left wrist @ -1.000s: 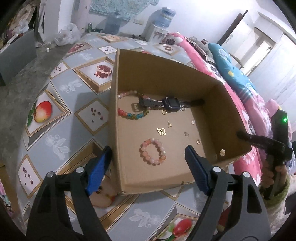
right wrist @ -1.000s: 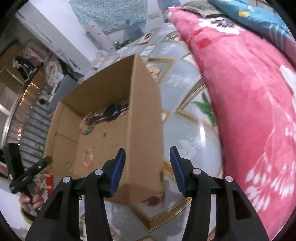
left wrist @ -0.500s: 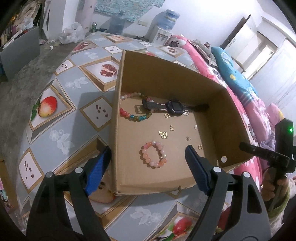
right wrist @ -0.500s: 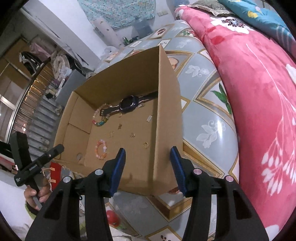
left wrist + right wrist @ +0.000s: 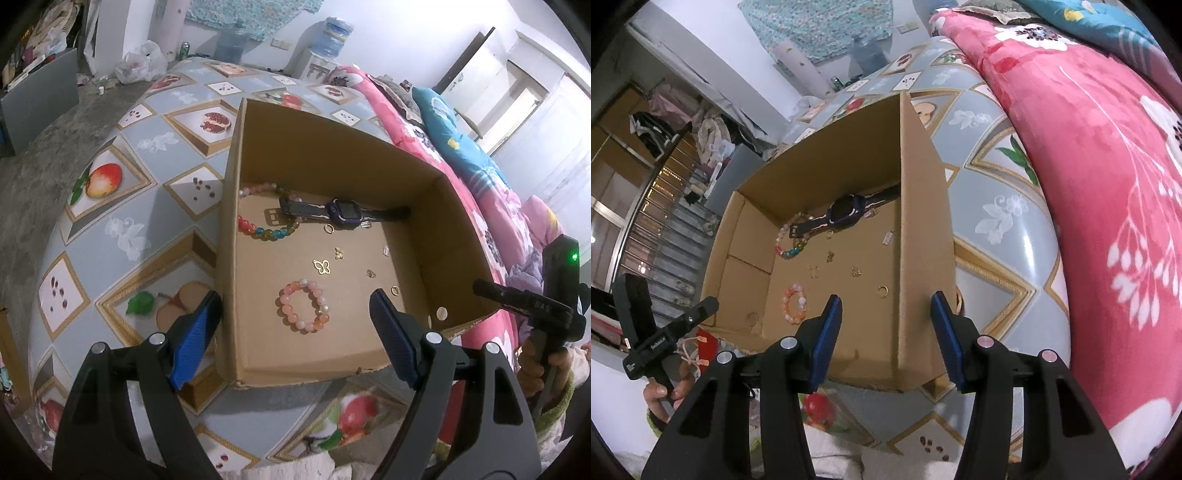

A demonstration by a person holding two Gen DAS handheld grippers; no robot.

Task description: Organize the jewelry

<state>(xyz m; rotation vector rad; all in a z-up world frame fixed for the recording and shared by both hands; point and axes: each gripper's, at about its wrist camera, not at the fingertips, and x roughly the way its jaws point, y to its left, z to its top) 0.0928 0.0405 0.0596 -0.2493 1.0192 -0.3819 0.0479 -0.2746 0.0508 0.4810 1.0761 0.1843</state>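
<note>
An open cardboard box point(image 5: 332, 155) point(image 5: 923, 206) sits on the fruit-print bedcover. Inside lie a pink bead bracelet point(image 5: 304, 311) point(image 5: 794, 303), a multicolour bead bracelet point(image 5: 267, 230) point(image 5: 790, 240), a dark smartwatch point(image 5: 343, 211) point(image 5: 846, 214), a gold butterfly charm point(image 5: 322, 266), gold rings point(image 5: 394, 291) point(image 5: 882, 291) and other small gold pieces. My left gripper point(image 5: 295, 336) is open and empty above the box's near left corner. My right gripper point(image 5: 886, 336) is open and empty, straddling the box's right wall from above.
The patterned cover point(image 5: 122, 229) surrounds the box. A pink floral blanket point(image 5: 1089, 147) lies to the right. The right gripper's body point(image 5: 546, 306) shows beside the box's right wall; the left gripper's body point(image 5: 653, 339) shows at its left.
Both grippers have risen and drawn back, so more of the box's inside shows in both views. The jewellery has not moved. Both jaws stay open.
</note>
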